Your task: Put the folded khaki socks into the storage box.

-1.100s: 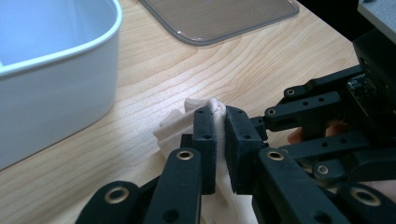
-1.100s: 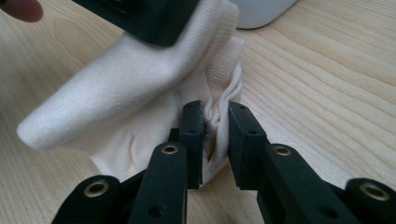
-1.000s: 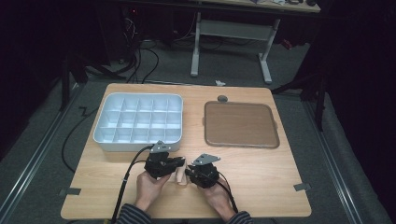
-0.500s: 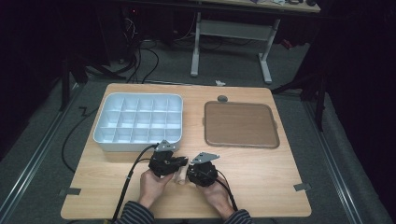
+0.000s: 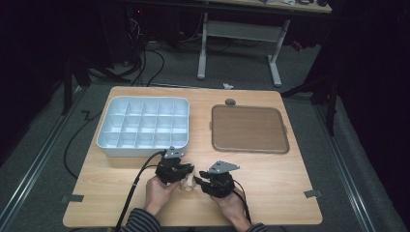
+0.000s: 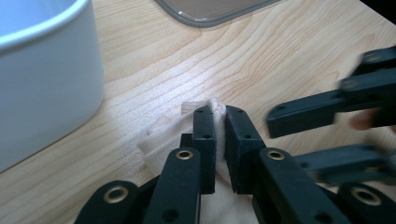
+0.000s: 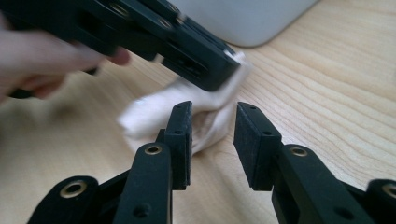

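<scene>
Fingers of the left gripper are pinched tight on a small cream cloth bag, clamping a gathered edge of it so that only a thin fold of fabric shows between the pads. In the right gripper view, the right gripper's fingers stand parted with a clear gap and have just been opening; the bag's loose end lies in front of that gap and a little toward the left pad, not pressed by either pad. The bag sits on the worktop near its front edge, a little left of the middle, between the two hands, and well short of the white compartment tray and the brown flat tray farther back.

What the next move turns on, as I judge it, is this: the bag's long axis runs from the left grip across toward the right gripper, so its free end points at the open right fingers. The right gripper is the nearer one to that free end and would need to come forward slightly to take it.
</scene>
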Action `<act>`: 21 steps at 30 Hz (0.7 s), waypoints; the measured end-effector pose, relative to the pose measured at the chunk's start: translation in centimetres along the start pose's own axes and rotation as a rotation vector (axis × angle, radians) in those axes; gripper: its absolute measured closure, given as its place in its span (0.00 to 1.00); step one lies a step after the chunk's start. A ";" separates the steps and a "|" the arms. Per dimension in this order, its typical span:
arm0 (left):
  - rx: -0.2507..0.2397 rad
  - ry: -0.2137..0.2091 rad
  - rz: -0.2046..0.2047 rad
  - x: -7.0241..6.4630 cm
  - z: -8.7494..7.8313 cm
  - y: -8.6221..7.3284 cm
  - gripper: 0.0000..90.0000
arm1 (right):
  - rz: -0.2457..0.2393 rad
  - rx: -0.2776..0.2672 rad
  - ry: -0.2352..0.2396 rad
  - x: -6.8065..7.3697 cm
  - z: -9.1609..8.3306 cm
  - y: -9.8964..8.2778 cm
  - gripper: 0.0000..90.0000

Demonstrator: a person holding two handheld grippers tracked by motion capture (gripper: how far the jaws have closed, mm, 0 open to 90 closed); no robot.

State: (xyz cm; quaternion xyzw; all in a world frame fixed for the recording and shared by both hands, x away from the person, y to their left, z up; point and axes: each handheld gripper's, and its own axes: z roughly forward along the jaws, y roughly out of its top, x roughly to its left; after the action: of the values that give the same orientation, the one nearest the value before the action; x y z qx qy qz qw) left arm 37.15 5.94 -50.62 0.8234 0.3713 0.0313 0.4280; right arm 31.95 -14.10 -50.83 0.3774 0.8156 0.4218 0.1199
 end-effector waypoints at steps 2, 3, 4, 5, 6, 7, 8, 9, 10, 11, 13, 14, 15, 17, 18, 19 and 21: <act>-0.002 0.000 -0.004 0.1 0.1 -0.1 0.93 | -0.009 -0.009 0.008 0.4 -0.5 0.0 0.75; -0.002 0.001 -0.005 0.1 0.1 -0.1 0.93 | -0.014 -0.008 0.012 0.5 -0.6 0.0 0.74; -0.002 0.001 -0.006 0.1 0.1 -0.1 0.93 | -0.021 -0.007 0.016 0.7 -0.7 0.0 0.74; -0.002 0.003 -0.005 0.1 0.1 -0.1 0.93 | -0.025 -0.010 0.021 0.9 -0.7 0.1 0.74; -0.002 0.004 -0.005 0.1 0.1 -0.1 0.93 | -0.029 -0.016 0.025 1.0 -0.8 0.1 0.73; -0.003 0.005 -0.005 0.1 0.2 -0.1 0.93 | -0.031 -0.022 0.030 1.2 -0.9 0.2 0.72; -0.003 0.005 -0.005 0.1 0.2 -0.1 0.93 | -0.034 -0.027 0.036 1.4 -0.9 0.3 0.71; -0.003 0.005 -0.004 0.1 0.2 -0.1 0.93 | -0.040 -0.032 0.041 1.6 -1.0 0.5 0.70; -0.003 0.006 -0.004 0.1 0.2 -0.1 0.93 | -0.049 -0.039 0.045 1.9 -0.9 0.6 0.70; -0.003 0.006 -0.004 0.1 0.2 -0.1 0.93 | -0.056 -0.038 0.046 2.1 -0.9 0.7 0.69; -0.003 0.007 -0.003 0.1 0.2 -0.1 0.93 | -0.070 -0.027 0.045 2.5 -0.6 0.9 0.69; -0.004 0.007 -0.003 0.1 0.2 -0.1 0.92 | -0.077 -0.020 0.040 2.6 -0.4 1.0 0.69; -0.004 0.007 -0.003 0.1 0.2 -0.1 0.93 | -0.077 -0.010 0.037 2.6 -0.1 1.0 0.70; -0.004 0.007 -0.002 0.1 0.2 -0.1 0.93 | -0.077 0.009 0.029 2.4 0.3 1.0 0.76; -0.004 0.008 -0.001 0.1 0.2 -0.1 0.92 | -0.073 0.019 0.027 2.4 0.4 0.9 0.79; -0.004 0.009 -0.001 0.1 0.2 -0.2 0.93 | -0.073 0.025 0.025 2.3 0.6 0.8 0.82; -0.007 0.010 -0.004 0.1 0.2 -0.1 0.93 | -0.069 0.037 0.025 2.2 0.7 0.6 0.87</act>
State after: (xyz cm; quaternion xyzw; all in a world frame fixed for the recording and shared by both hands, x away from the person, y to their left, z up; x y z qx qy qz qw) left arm 37.25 5.93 -50.91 0.8209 0.3750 0.0358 0.4292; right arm 31.12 -11.94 -50.53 0.3461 0.8372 0.4069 0.1171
